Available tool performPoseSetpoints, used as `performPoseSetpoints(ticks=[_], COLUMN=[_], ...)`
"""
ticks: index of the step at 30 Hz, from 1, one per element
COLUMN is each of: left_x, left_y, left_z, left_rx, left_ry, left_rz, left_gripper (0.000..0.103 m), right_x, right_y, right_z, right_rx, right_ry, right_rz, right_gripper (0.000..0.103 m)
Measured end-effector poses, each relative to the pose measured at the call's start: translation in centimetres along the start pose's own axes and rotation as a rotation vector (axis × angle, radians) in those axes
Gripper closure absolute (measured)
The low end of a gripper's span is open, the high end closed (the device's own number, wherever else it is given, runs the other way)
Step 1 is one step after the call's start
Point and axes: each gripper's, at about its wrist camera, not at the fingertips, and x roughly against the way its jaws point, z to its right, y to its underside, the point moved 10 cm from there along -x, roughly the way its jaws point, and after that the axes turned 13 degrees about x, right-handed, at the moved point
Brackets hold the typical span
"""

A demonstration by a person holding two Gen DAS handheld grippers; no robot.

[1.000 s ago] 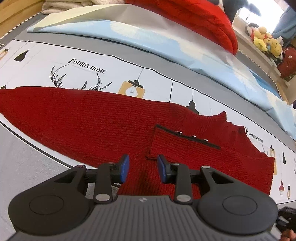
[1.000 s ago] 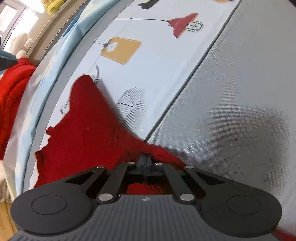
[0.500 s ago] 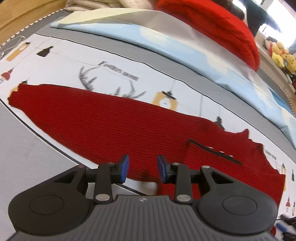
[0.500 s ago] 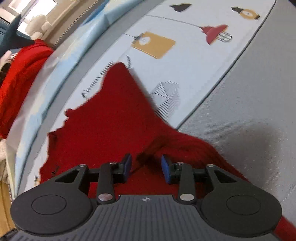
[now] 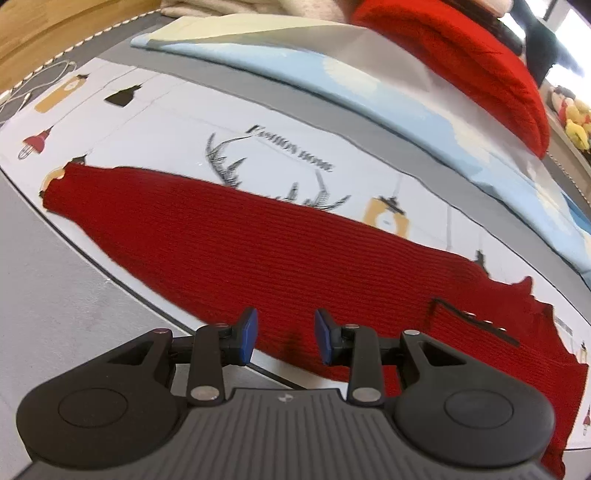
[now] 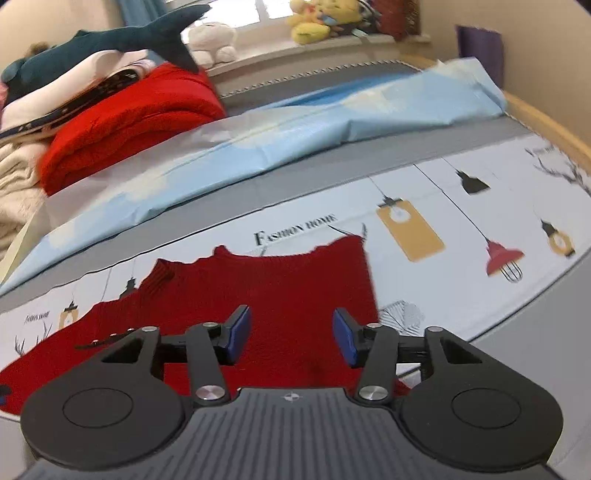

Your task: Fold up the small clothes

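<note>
In your left wrist view, the left hand-held gripper (image 5: 283,336) sits at the lower centre of the frame with its blue pads partly apart and nothing between them; it hovers over the near edge of the red knitted sweater (image 5: 258,254). The sweater lies flat across the middle of the frame, one sleeve reaching to the left edge, and a folded-over part with a dark trimmed edge and small buttons (image 5: 476,321) lies at the lower right. It rests on the printed bedsheet (image 5: 177,125), whose lamp drawings and lettering show above it. A light blue cloth (image 5: 369,85) runs along the top, with a folded red garment (image 5: 461,55) on it at the upper right. In your right wrist view, the right hand-held gripper (image 6: 291,336) is at the lower centre; its jaws have just been opening, they stand wide and they hold nothing. The sweater's body and collar fill the lower left and centre behind it. A plush shark (image 6: 110,40) and a pile of folded clothes (image 6: 74,103) occupy the upper left, and soft toys (image 6: 321,18) line the window sill at the top.
</note>
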Motion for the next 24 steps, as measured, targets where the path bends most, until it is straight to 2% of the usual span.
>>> performPoseSetpoints(ticks=[4, 6, 8, 10, 15, 21, 23, 24], left_x=[-1.4, -1.4, -1.6, -2.1, -4.1, -5.5, -5.8, -5.9], left_y=[-0.9, -2.4, -3.6, -4.7, -5.5, -5.9, -6.0, -6.1], left_z=[-2.7, -4.7, -7.0, -9.4, -14.8, -16.3, -16.1, -15.8], left_rx=[0.061, 0.132, 0.186, 0.273, 0.475, 0.576, 0.586, 0.576], left_ry=[-0.006, 0.018, 0.003, 0.021, 0.053, 0.094, 0.11, 0.107], left_rz=[-0.018, 0.013, 0.036, 0.038, -0.003, -0.012, 0.003, 0.011], left_gripper=[0.064, 0.057, 0.055, 0.052, 0.052, 0.053, 0.055, 0.069], right_x=[0.3, 0.1, -0.6, -1.2, -2.1, -2.3, -2.5, -2.6], right_y=[-0.6, -0.6, -0.2, 0.3, 0.7, 0.6, 0.7, 0.7], right_z=[-1.0, -1.4, -2.0, -2.5, -3.5, -4.2, -4.2, -4.1], right_rx=[0.07, 0.098, 0.122, 0.148, 0.192, 0.207, 0.203, 0.198], right_ry=[0.025, 0.03, 0.002, -0.007, -0.014, -0.027, -0.026, -0.028], right_rz=[0.038, 0.036, 0.007, -0.022, -0.052, -0.059, -0.066, -0.07], right_gripper=[0.031, 0.021, 0.02, 0.02, 0.02, 0.021, 0.021, 0.021])
